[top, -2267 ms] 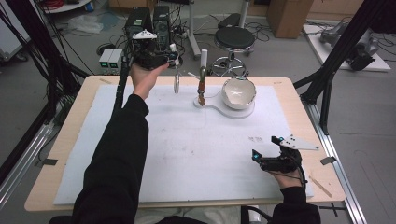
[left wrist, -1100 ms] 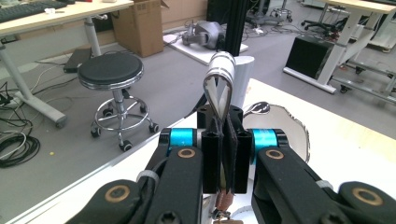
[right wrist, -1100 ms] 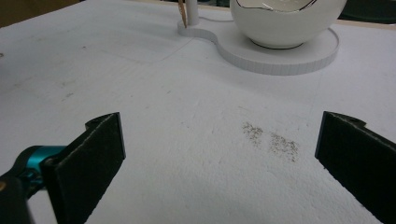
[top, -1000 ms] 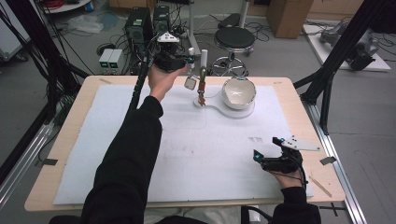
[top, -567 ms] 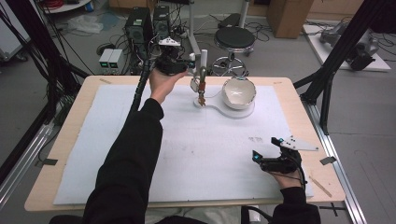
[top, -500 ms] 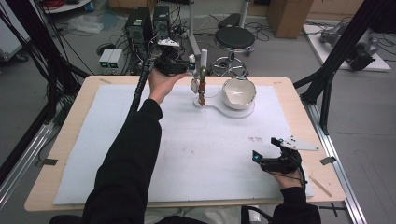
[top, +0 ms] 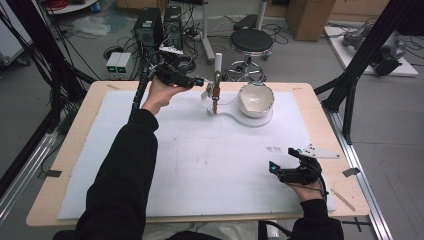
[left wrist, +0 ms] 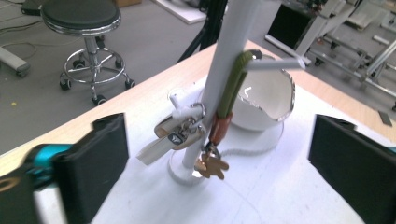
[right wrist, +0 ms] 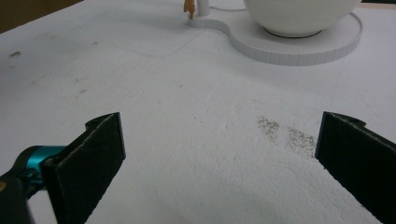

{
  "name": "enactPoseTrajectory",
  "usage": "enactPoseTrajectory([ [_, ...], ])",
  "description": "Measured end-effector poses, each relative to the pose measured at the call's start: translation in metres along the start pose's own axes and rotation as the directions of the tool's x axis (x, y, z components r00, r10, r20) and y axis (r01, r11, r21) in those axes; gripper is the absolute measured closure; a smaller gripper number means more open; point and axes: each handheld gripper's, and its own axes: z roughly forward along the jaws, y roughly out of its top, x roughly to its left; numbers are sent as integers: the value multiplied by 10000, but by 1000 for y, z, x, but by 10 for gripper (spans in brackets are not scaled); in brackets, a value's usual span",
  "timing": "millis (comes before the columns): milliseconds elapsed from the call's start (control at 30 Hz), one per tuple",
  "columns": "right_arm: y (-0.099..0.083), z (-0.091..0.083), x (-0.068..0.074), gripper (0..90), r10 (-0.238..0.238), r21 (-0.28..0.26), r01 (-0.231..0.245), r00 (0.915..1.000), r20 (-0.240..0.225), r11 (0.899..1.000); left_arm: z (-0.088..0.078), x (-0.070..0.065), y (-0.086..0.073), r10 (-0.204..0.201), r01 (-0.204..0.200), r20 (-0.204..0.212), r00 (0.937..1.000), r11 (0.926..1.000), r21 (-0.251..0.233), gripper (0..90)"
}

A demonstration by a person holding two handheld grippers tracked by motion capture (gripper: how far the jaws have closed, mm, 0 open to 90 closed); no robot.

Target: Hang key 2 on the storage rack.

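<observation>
The left gripper [left wrist: 215,154] has just been opening; its jaws stand wide with nothing pressed between them, facing the white post [left wrist: 224,60]. A beige key fob [left wrist: 175,135] hangs from a peg on that post, beside a green strap [left wrist: 232,84] with a tan charm. Behind sits the white bowl [top: 255,98]. The right gripper [right wrist: 219,163] gapes empty over the white mat [right wrist: 187,93], well apart.

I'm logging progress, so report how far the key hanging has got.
Done: the car key hangs from a peg on the white stand, beside the green strap keyring. In hand: the left gripper has just opened its jaws; nothing is between them. The right gripper rests open on the table. Left: pulling the left gripper clear.
</observation>
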Motion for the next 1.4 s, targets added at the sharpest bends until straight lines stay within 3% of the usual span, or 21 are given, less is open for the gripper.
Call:
enactPoseTrajectory([
  [100, 0, 1, -1, 7, -57, 29, 57, 10000, 58, 10000, -8, 2, -4, -69, 68, 298, 9995, 10000, 61, 17],
  [167, -1, 0, -1, 7, -30, 5, 30, 9999, 106, 10000, -14, 3, -7, -31, 27, 174, 9998, 9997, 227, 17],
  [233, -1, 0, -1, 7, -72, 40, 72, 9999, 147, 10000, -26, 5, -13, 50, -50, -31, 10000, 9998, 167, 17],
  [500, -1, 0, -2, 7, -107, 21, 106, 9997, 218, 9999, -46, 13, -33, -6, 9, -398, 9992, 10000, 83, 17],
  [900, -2, 2, -2, 7, -97, 93, 94, 9996, 253, 9999, -60, 17, -60, -239, 245, -440, 9987, 9996, 142, 17],
  [1167, -3, 2, -2, 7, -106, 125, 103, 9996, 271, 9999, -70, 13, -75, -112, 117, -218, 9997, 9997, 231, 16],
  [1400, -3, 3, -1, 7, -165, 159, 161, 9995, 278, 9997, -85, 9, -91, -47, 49, -357, 9994, 10000, 82, 17],
])
